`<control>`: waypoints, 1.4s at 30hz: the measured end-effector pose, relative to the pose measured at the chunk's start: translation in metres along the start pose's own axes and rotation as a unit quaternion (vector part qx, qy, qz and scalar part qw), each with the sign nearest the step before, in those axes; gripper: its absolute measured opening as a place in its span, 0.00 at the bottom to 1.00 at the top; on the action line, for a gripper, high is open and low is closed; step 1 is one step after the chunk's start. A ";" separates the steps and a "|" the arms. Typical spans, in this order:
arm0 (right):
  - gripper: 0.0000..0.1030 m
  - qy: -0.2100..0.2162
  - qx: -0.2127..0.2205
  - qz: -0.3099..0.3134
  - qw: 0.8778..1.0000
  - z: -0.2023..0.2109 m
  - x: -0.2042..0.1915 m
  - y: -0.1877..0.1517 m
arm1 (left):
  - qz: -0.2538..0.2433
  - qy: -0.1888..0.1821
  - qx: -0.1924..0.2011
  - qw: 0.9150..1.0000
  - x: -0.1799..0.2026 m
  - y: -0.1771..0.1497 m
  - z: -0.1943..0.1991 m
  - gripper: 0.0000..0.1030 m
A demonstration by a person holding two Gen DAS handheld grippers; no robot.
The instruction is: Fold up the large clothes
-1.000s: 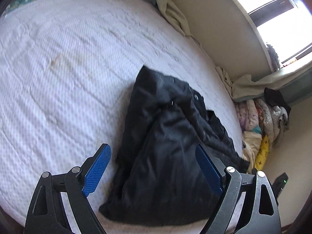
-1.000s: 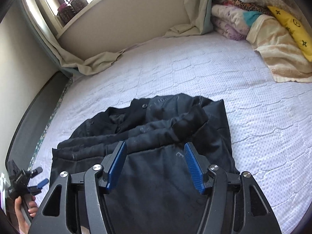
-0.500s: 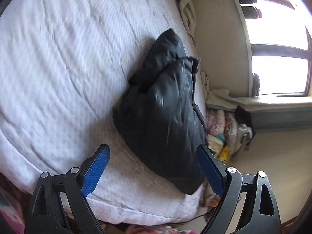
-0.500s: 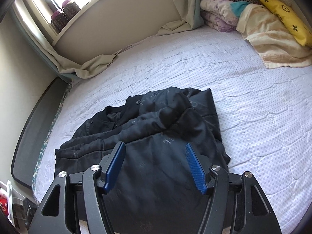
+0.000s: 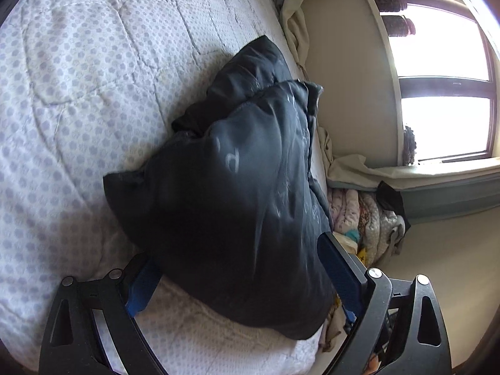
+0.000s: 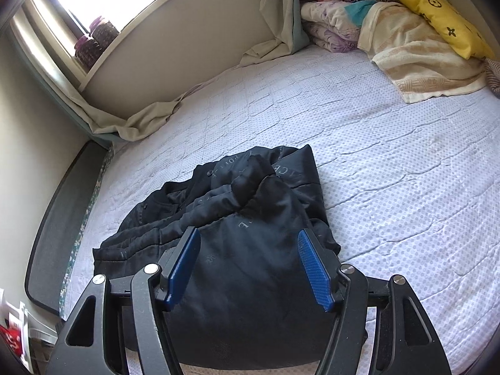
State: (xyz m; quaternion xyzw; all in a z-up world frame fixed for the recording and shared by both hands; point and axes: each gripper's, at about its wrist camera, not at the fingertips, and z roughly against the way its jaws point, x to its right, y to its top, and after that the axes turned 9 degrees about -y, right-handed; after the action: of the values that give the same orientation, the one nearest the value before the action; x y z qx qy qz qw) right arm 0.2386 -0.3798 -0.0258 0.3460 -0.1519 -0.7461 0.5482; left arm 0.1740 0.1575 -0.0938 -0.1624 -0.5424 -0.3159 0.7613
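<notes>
Two grippers hang over a black padded jacket [image 6: 237,243] that lies bunched near the front edge of the quilted mattress [image 6: 390,162], partly folded with a sleeve heaped on top and the collar side toward the window wall. The left gripper [image 5: 243,278] is spread wide with nothing pinched, its blue pads straddling the jacket's near edge; one pad [image 5: 142,284] is partly hidden behind the fabric, so contact there cannot be told. The right gripper [image 6: 247,268] is likewise parted and empty, held above the jacket's near half and pointed along it toward the pile of blankets [image 6: 359,22] beyond the mattress. To fold well, I judge each gripper should pinch a full thickness at a corner of the near edge, lift together, and lay it flat over the heaped sleeve.
</notes>
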 end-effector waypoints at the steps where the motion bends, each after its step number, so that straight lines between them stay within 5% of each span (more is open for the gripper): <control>1: 0.61 0.001 -0.001 -0.001 1.000 0.000 0.001 0.000 | -0.001 0.002 0.006 1.000 0.000 0.002 -0.003 0.92; 11: 0.61 0.019 -0.026 -0.014 0.999 -0.009 0.002 -0.004 | -0.013 0.025 0.062 0.998 0.008 0.019 -0.024 0.96; 13: 0.61 0.019 -0.031 -0.015 0.999 -0.011 0.002 -0.006 | -0.023 0.034 0.074 0.996 0.012 0.020 -0.028 0.91; 15: 0.61 0.018 -0.035 -0.017 0.999 -0.013 0.002 -0.007 | -0.034 0.048 0.080 0.995 0.012 0.021 -0.031 0.72; 21: 0.60 0.007 -0.024 0.004 1.000 -0.010 -0.007 -0.005 | -0.034 0.020 0.072 0.997 0.003 0.029 -0.035 0.48; 24: 0.38 -0.011 -0.003 0.054 0.998 -0.008 -0.025 -0.004 | -0.028 0.000 0.072 0.997 -0.002 0.032 -0.034 0.38; 28: 0.19 -0.012 0.003 0.106 0.994 -0.015 -0.049 -0.009 | -0.015 -0.031 0.071 0.997 -0.012 0.035 -0.029 0.32; 42: 0.19 -0.063 -0.054 0.177 0.981 -0.099 -0.081 -0.038 | -0.084 -0.046 0.081 0.992 0.019 0.035 -0.018 0.24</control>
State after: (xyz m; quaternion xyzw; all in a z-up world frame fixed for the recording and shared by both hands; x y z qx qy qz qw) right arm 0.2921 -0.2761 -0.0916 0.2356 -0.2048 -0.6646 0.6789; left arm 0.2140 0.1675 -0.0797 -0.0684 -0.6127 -0.3254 0.7170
